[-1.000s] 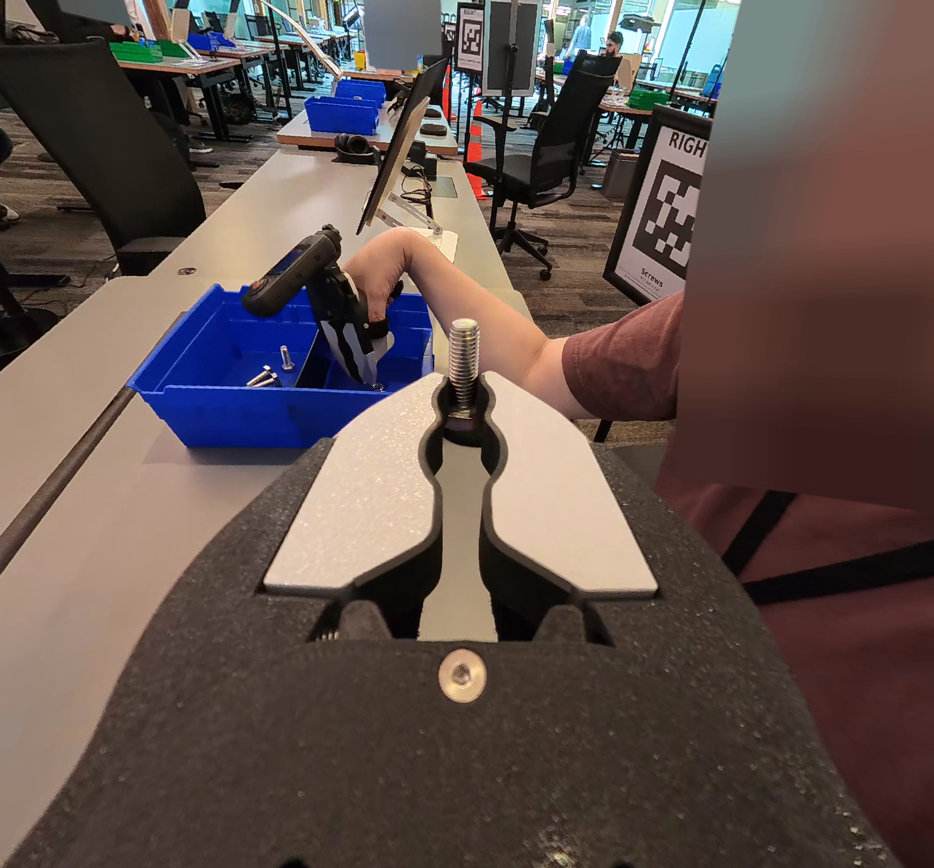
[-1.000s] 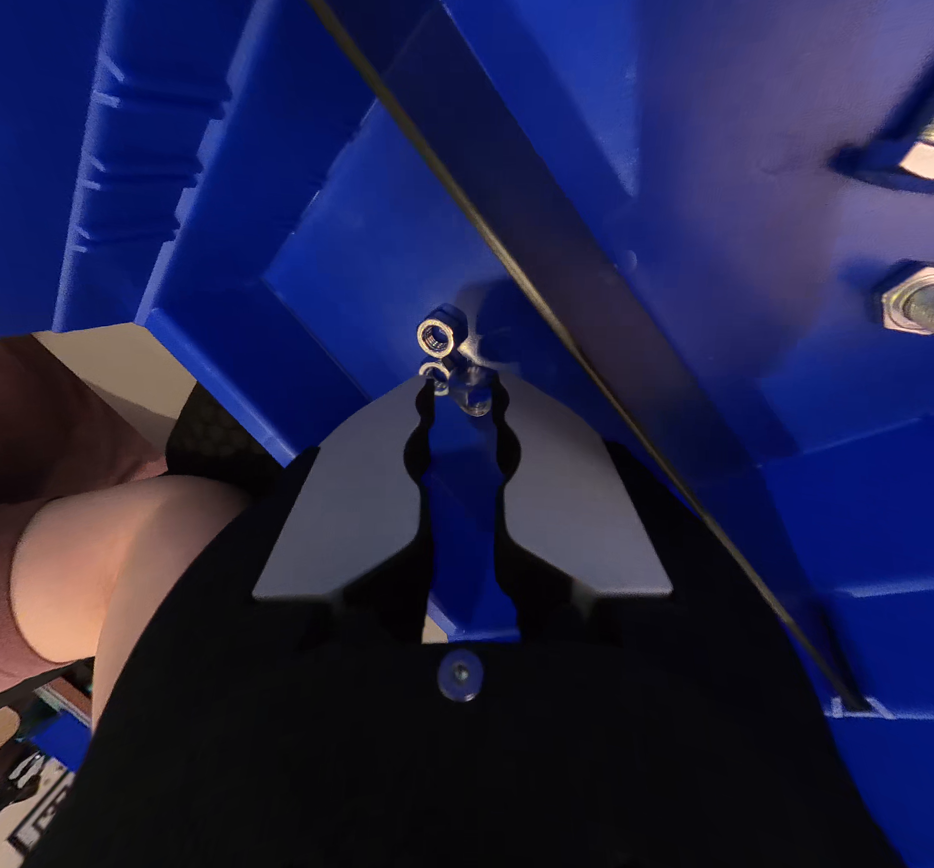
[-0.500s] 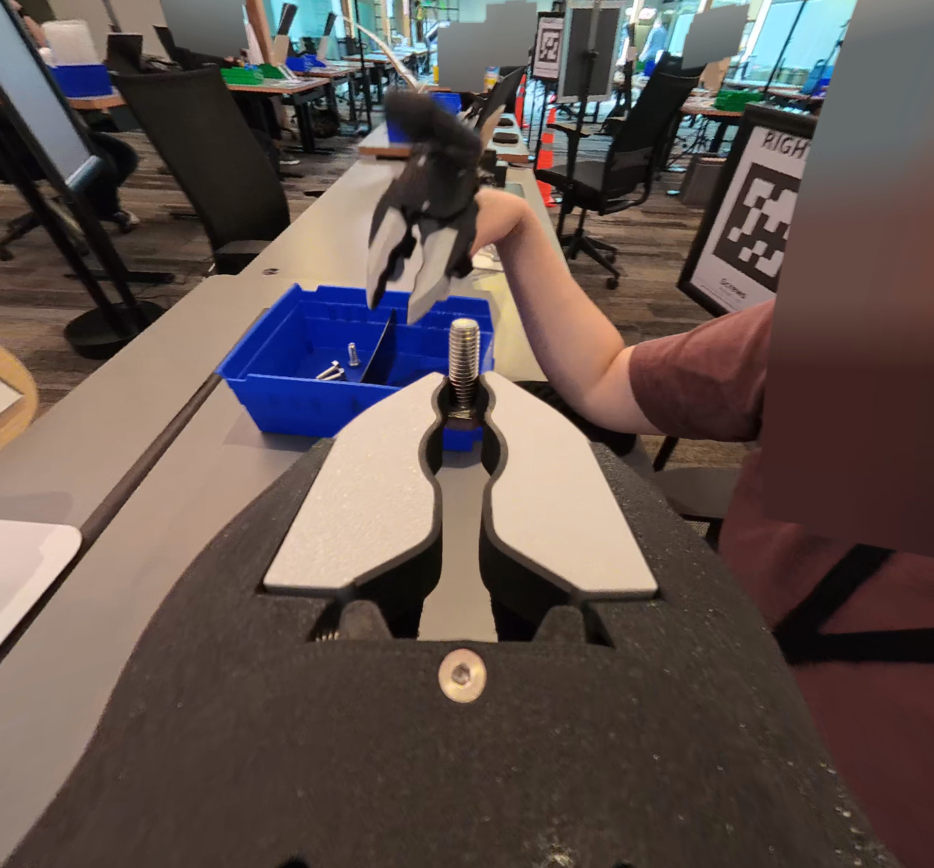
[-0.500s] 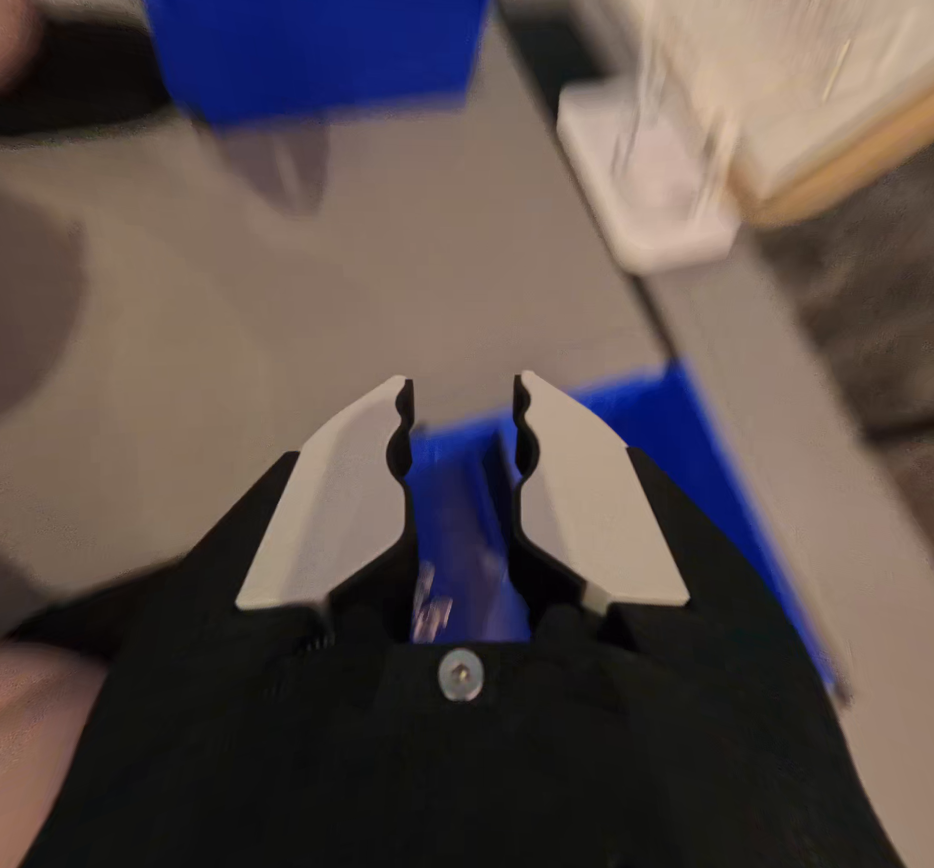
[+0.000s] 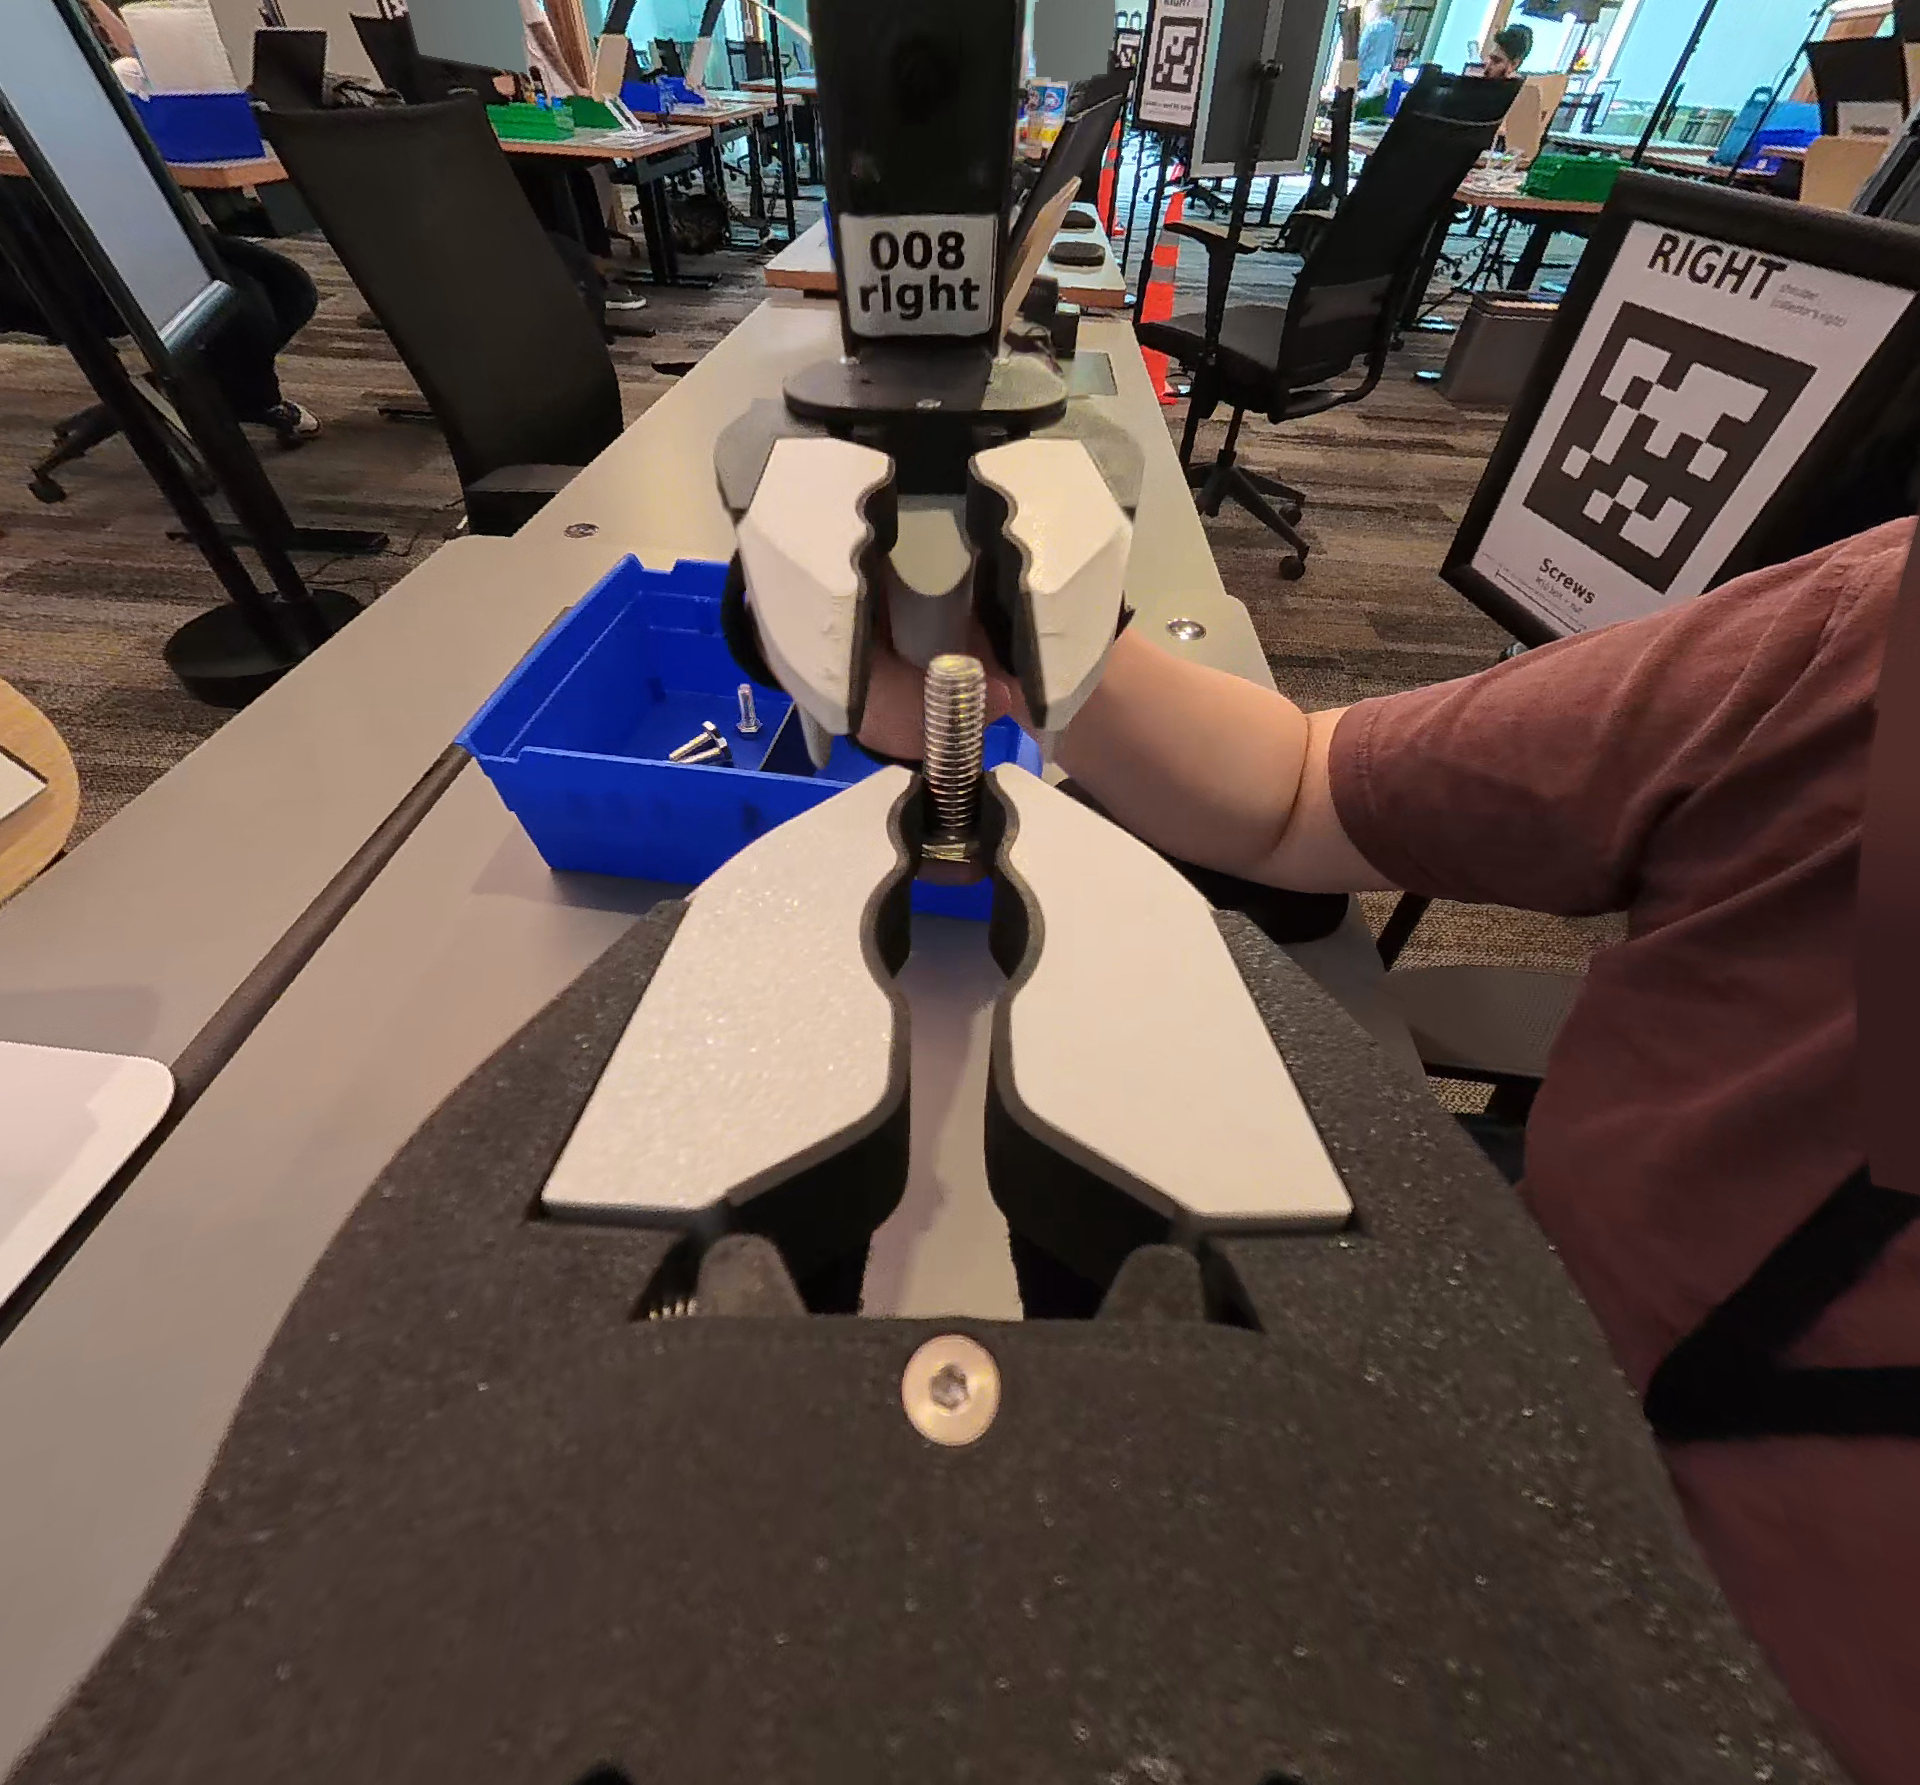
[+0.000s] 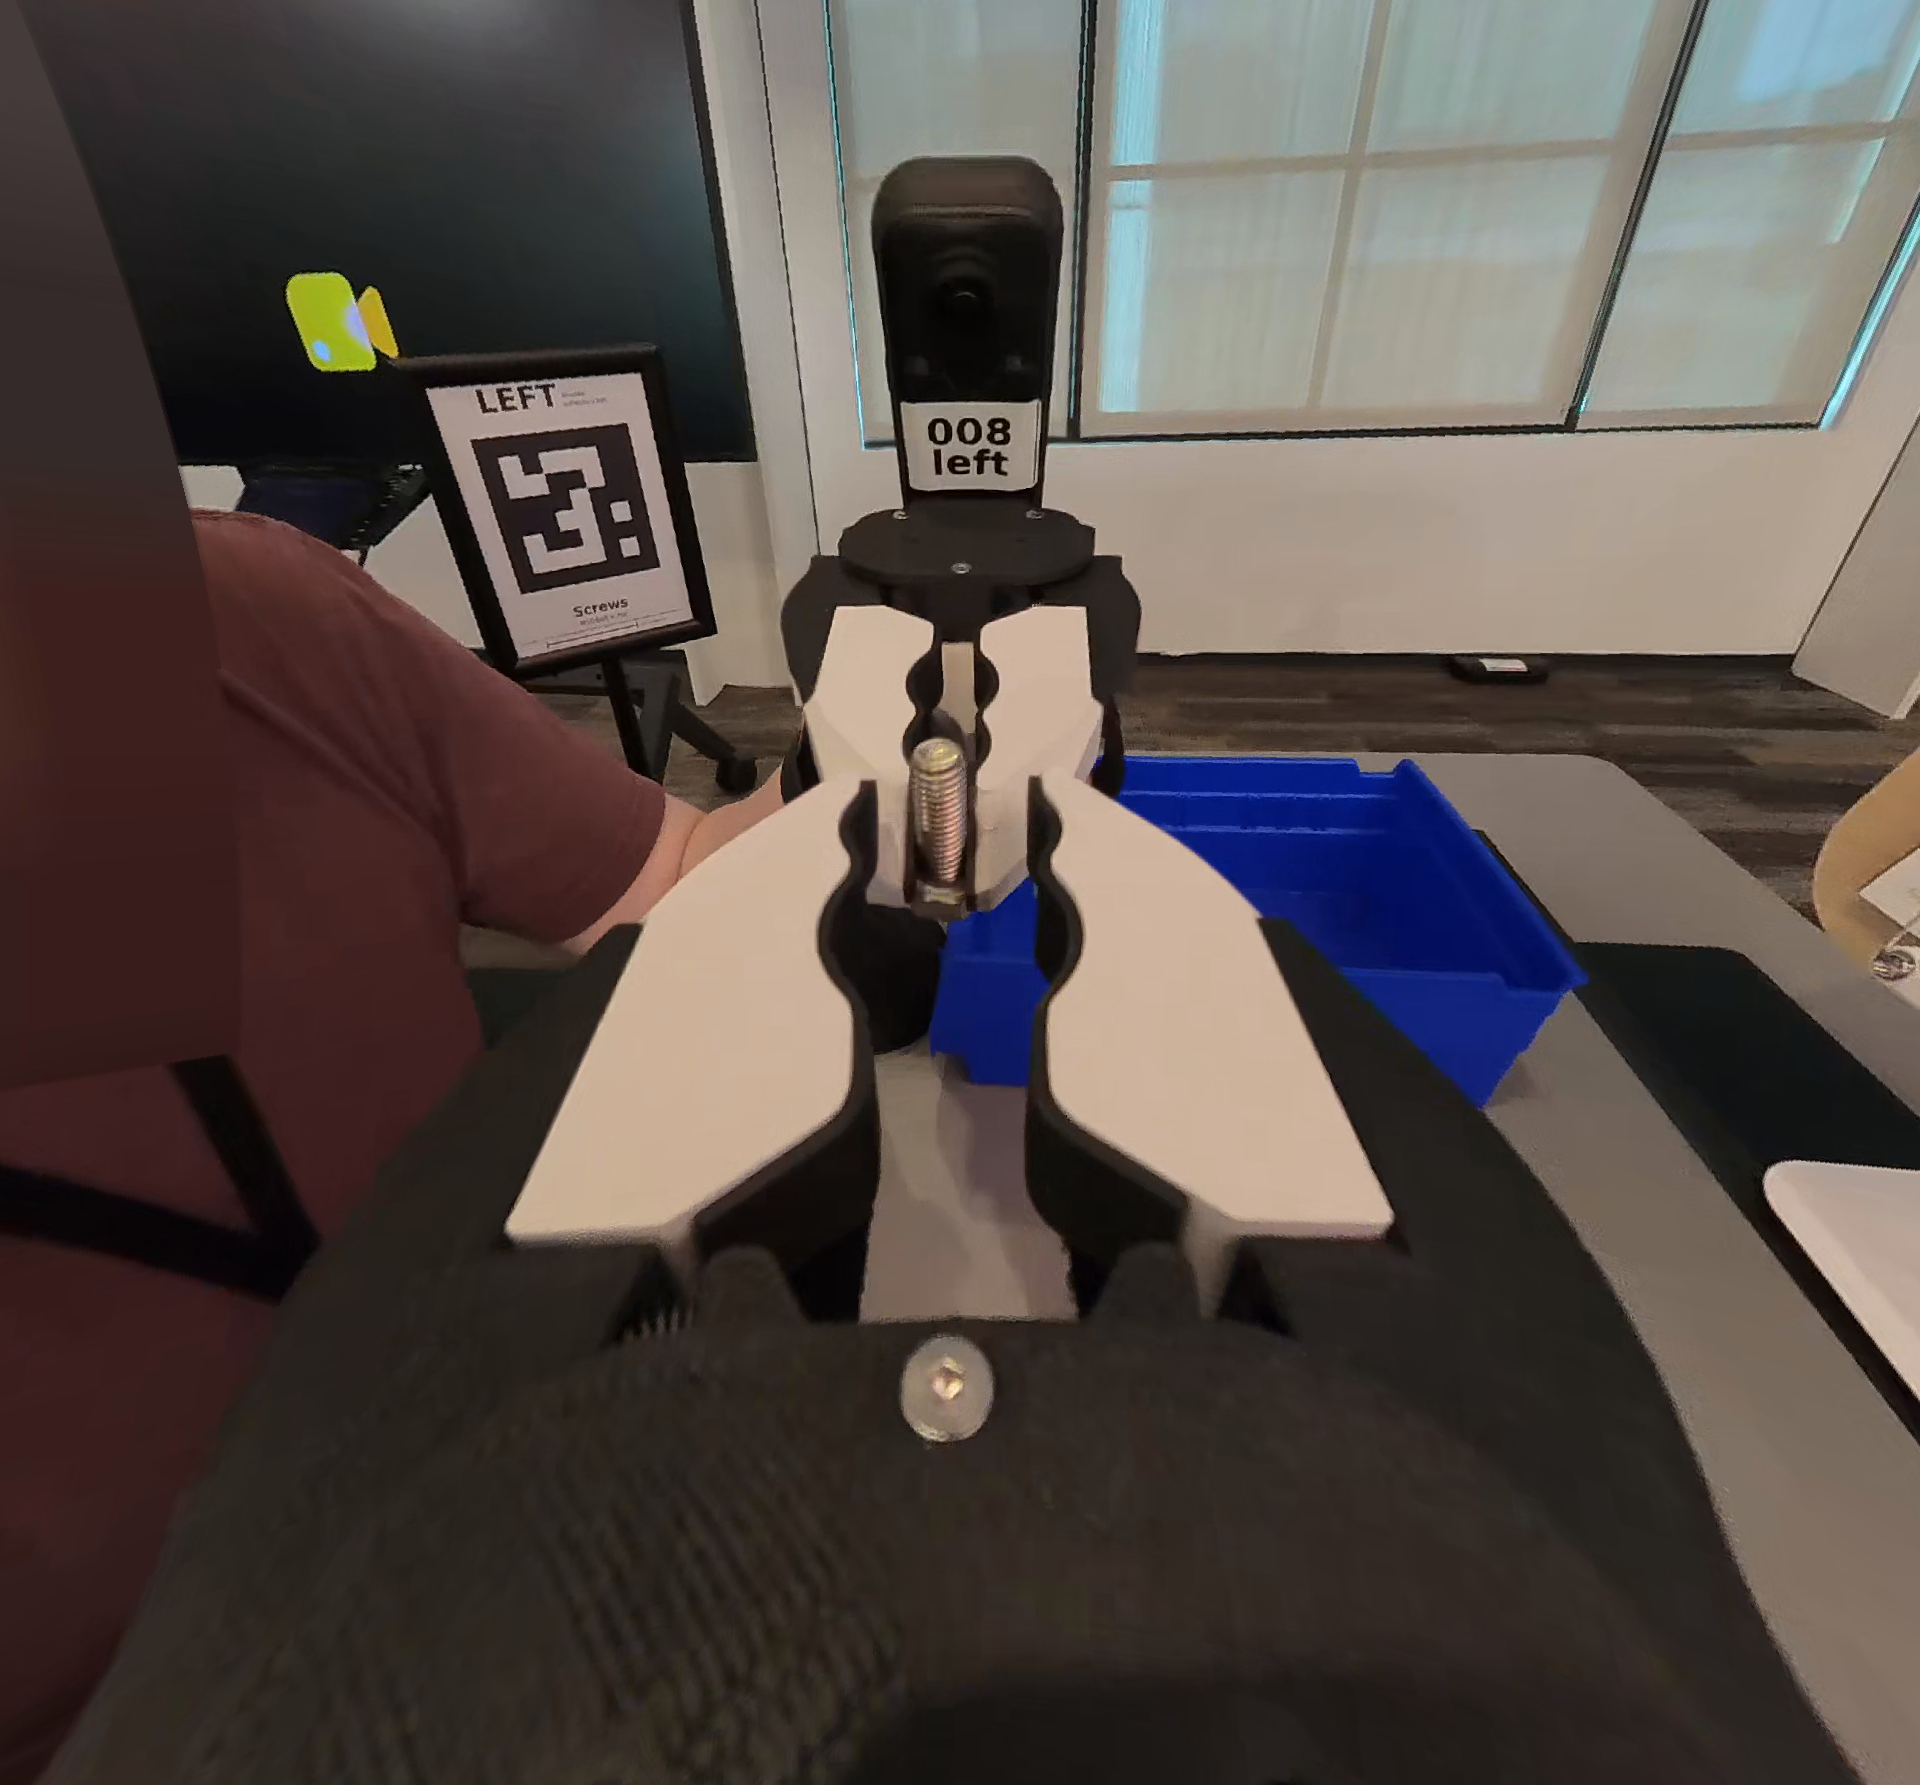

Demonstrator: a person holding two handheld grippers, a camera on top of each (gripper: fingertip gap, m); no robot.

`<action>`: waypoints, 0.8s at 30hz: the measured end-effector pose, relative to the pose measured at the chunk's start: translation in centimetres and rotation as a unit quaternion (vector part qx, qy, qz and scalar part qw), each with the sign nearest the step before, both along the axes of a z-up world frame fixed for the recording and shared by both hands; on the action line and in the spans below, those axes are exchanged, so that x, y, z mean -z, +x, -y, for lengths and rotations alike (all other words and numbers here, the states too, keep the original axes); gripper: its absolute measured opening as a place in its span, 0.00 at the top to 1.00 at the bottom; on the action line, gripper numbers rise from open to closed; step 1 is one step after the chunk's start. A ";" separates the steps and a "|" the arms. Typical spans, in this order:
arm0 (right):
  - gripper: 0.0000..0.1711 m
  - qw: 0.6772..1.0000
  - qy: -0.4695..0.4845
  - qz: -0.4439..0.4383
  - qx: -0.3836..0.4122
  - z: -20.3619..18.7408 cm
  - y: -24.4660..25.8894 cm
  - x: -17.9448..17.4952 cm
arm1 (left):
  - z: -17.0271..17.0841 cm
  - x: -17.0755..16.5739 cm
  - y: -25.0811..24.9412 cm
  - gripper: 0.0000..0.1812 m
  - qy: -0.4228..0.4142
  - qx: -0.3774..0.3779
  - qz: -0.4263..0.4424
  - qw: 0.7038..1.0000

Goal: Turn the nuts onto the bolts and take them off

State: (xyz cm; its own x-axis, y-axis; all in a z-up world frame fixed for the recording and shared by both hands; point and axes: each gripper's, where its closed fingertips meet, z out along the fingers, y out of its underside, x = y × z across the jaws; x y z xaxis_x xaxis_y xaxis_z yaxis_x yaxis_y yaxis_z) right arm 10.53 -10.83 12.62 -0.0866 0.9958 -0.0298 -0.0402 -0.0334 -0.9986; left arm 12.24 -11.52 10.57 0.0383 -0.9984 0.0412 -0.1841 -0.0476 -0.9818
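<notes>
Between our left gripper's (image 5: 951,800) tips the bolt (image 5: 954,748) stands upright, squeezed tight at its head; a moment ago our right gripper (image 6: 945,836) was down in the blue bin (image 5: 623,800) by a small nut; now it has come up in front of the bolt, fingers apart and holding nothing; we think the nut got left behind, so no turning can start yet.

3 bolts (image 5: 955,748), 1 blue bin (image 5: 623,805), 2 claws (image 5: 951,790)
</notes>
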 end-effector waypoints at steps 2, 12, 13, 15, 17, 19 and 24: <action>0.94 1.000 0.003 -0.007 -0.010 0.2 -0.3 0.1 | 0.1 0.1 0.1 0.95 -0.001 0.004 -0.002 1.000; 0.94 0.946 0.004 0.146 0.291 -11.4 11.9 3.1 | -2.5 -2.2 -3.1 0.75 -0.005 -0.075 0.032 0.997; 0.94 0.892 -0.007 0.223 0.393 -14.6 16.4 5.6 | -2.7 -2.3 -3.7 0.75 -0.009 -0.081 0.031 0.996; 0.94 0.766 -0.051 0.378 0.518 -17.8 25.2 11.5 | -3.3 -2.4 -4.6 0.76 -0.011 -0.100 0.026 0.995; 0.93 0.693 -0.126 0.483 0.521 -18.1 29.8 17.0 | -3.7 -2.0 -5.1 0.76 -0.016 -0.110 0.012 0.994; 0.93 0.663 -0.186 0.540 0.485 -17.7 31.3 21.2 | -4.1 -1.4 -5.4 0.76 -0.025 -0.118 -0.006 0.993; 0.93 0.661 -0.247 0.577 0.410 -17.0 29.6 25.4 | -4.2 -0.2 -5.1 0.77 -0.030 -0.117 -0.037 0.992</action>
